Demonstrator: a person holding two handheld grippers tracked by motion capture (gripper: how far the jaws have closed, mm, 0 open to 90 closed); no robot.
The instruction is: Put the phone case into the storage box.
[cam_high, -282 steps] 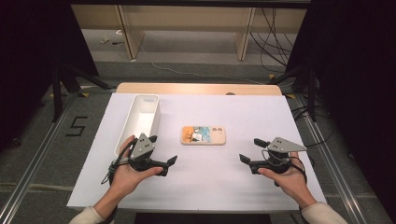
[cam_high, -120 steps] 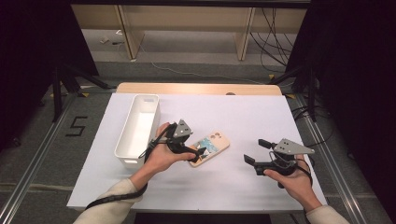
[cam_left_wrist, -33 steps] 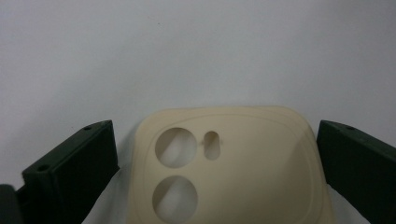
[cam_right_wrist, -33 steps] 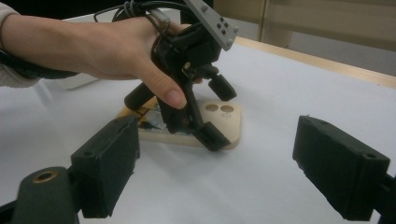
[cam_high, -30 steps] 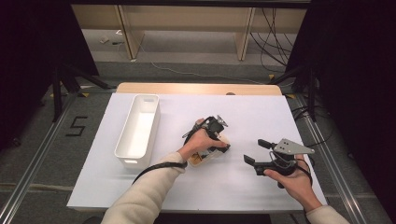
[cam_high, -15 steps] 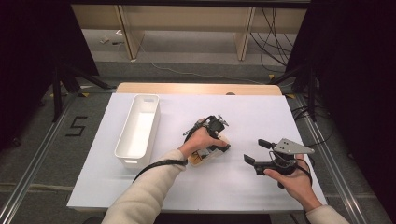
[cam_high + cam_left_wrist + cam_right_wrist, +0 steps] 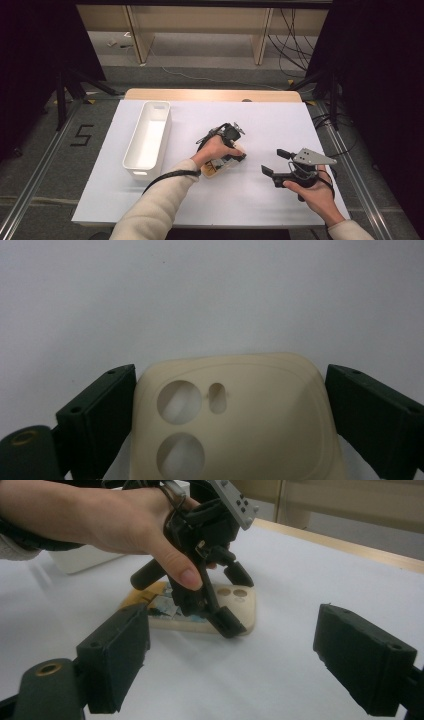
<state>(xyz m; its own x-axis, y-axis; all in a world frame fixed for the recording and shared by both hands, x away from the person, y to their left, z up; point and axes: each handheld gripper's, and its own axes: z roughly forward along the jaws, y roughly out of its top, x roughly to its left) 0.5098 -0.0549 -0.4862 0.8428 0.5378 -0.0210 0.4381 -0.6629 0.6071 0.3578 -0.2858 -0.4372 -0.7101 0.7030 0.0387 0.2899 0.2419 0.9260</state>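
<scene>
A cream phone case point(image 7: 216, 169), its back up and a printed picture at one end, lies flat on the white table point(image 7: 280, 120). My left gripper point(image 7: 236, 152) points down over its camera-hole end. In the left gripper view the case point(image 7: 240, 420) is between the two black jaws, which have just been closing and now lie against its two long edges. From the right gripper view, the left gripper point(image 7: 234, 600) straddles the case point(image 7: 245, 605) under a hand. My right gripper point(image 7: 274, 161) rests to the right of the case, its jaws wide apart and pointing at it.
A long white bin point(image 7: 150, 135) stands left of the case, with nothing showing inside it. A wooden table edge point(image 7: 210, 94) shows behind the white sheet. Cables trail over the floor beyond it.
Over the last second both hands kept still. Before that, the left gripper went from the front left to the case, which now lies turned and nearer the front than at first.
</scene>
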